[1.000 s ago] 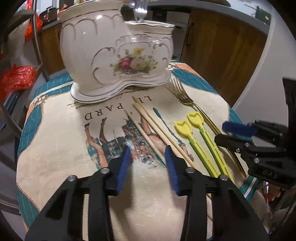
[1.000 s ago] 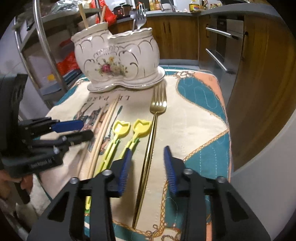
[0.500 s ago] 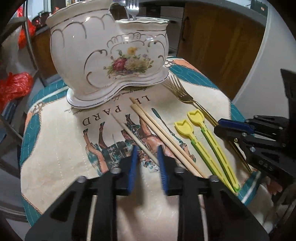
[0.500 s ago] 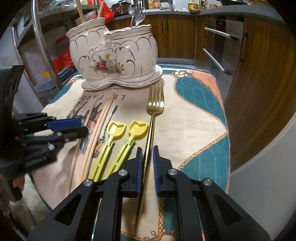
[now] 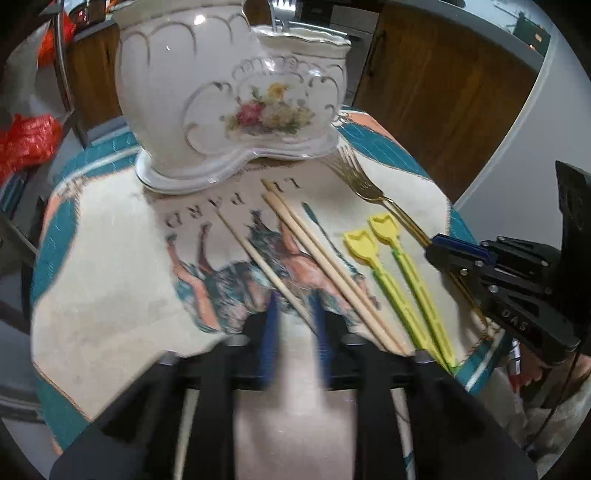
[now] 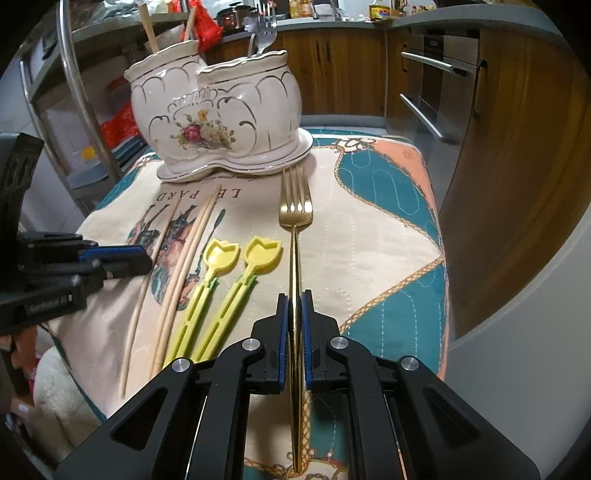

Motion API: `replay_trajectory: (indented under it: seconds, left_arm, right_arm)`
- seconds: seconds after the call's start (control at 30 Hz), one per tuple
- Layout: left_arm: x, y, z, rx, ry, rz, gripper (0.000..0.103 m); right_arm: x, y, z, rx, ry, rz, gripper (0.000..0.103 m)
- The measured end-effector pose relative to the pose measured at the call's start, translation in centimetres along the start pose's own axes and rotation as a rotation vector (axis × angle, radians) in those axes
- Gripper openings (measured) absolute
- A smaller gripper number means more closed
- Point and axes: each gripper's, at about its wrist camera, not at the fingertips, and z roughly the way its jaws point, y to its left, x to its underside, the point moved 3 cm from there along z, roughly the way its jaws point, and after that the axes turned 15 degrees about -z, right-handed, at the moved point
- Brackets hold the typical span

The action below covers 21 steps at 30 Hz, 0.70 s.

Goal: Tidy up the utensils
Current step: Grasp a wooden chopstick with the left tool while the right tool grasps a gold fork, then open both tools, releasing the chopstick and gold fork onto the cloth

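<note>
A white floral two-pot utensil holder [image 6: 218, 118] stands at the back of the printed cloth [image 6: 369, 229]; it also shows in the left wrist view [image 5: 229, 92]. A gold fork [image 6: 295, 210] lies on the cloth, and my right gripper [image 6: 294, 306] is shut on its handle. Wooden chopsticks [image 6: 184, 254] and two yellow tulip picks [image 6: 236, 266] lie to its left. My left gripper [image 5: 293, 310] straddles a single chopstick [image 5: 258, 254], its jaws narrowed but apart, blurred by motion. The right gripper also shows in the left wrist view [image 5: 454, 254].
The holder contains chopsticks [image 6: 149, 29] in its left pot and a silver fork [image 6: 264, 31] in its right pot. A metal rack [image 6: 74, 110] stands left of the table. Wooden cabinets and an oven [image 6: 436, 99] are behind and to the right.
My right gripper closed onto the gold fork's handle. My left gripper moved forward and narrowed its jaws around the single chopstick.
</note>
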Motion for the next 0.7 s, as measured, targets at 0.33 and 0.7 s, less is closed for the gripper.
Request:
replay_trajectory:
  seconds: [0.33, 0.7]
  left_arm:
    - [0.8, -1.4, 0.5, -0.109, -0.05, 0.046, 0.008]
    - [1.0, 1.7, -0.6, -0.102, 0.062, 0.144, 0.004]
  right_arm:
    - [0.3, 0.3, -0.3, -0.007, -0.005, -0.03, 0.008]
    - [1.3, -0.7, -1.2, -0.041, 0.024, -0.036, 0.008]
